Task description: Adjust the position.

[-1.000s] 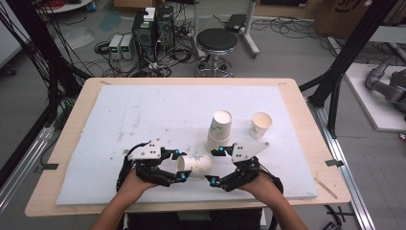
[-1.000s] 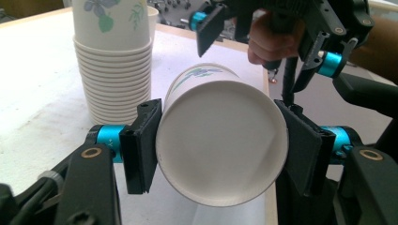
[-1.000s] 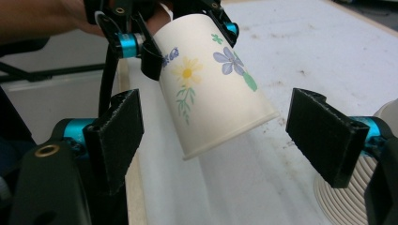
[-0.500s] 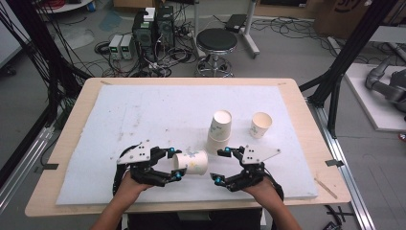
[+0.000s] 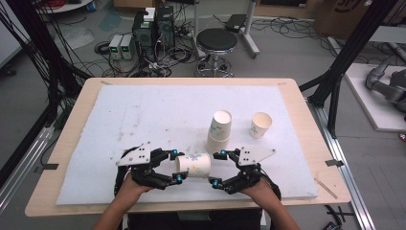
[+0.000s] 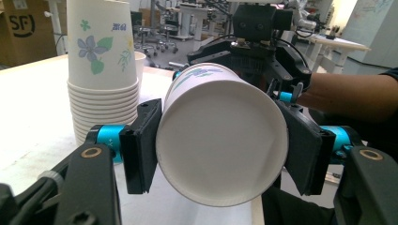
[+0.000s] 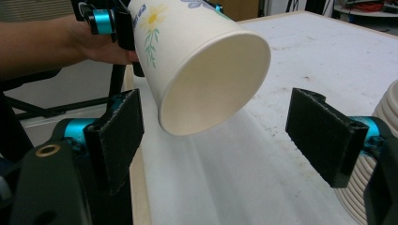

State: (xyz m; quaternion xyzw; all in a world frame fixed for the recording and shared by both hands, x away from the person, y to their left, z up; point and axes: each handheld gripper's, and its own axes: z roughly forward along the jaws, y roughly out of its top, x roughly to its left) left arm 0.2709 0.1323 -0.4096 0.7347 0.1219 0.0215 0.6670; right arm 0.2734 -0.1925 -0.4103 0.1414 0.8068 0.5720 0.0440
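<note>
Looking down from the high view, I have the wooden tabletop point(image 5: 86, 100) under a white mat point(image 5: 158, 120) that covers most of it. Beyond its far edge a black stool point(image 5: 217, 40) stands on the floor among cables and grey boxes.

On the mat, right of middle, stands the stack of paper cups point(image 5: 219, 130), mouth up, with flower prints on its side in the left gripper view point(image 6: 101, 70). A single paper cup point(image 5: 261, 125) stands upright just to the right of the stack, apart from it.

Near the front edge, my left gripper point(image 5: 176, 166) is pinching the flowered cup point(image 5: 193, 165) across its base end: in the left gripper view both black pads press the cup's sides point(image 6: 220, 140), and the closed bottom faces that camera. The cup lies on its side, held off the mat, its open mouth pointing right toward my right gripper point(image 5: 218, 168).

The right gripper has its jaws spread wide. In the right gripper view the cup's open rim point(image 7: 211, 84) hangs ahead of and between the two pads, touching neither, tilted a little downward. The right-hand pad in that view sits just in front of the ribbed rims of the stack point(image 7: 371, 187).

My hands come in from the near edge, one behind each gripper.
</note>
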